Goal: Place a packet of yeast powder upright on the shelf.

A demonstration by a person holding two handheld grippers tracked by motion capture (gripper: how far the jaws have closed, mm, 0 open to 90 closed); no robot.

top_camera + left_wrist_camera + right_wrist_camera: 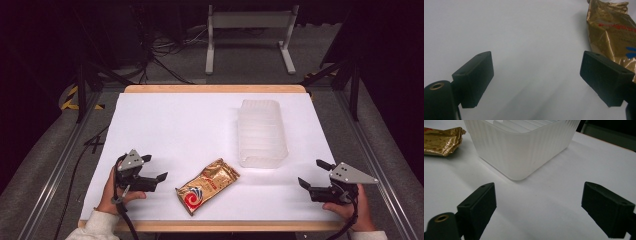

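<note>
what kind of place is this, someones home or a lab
Most likely a lab or recording setup, not a home. A table covered in white paper stands among dark curtains, with loose cables on the floor and metal rails along its sides. A person holds tongs in each hand beside a gold packet and a clear plastic bin.

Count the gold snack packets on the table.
1. The gold snack packet lies flat near the table's front edge, between the two hand-held grippers, in front of the translucent plastic bin. The bin's inside isn't fully visible.
</note>
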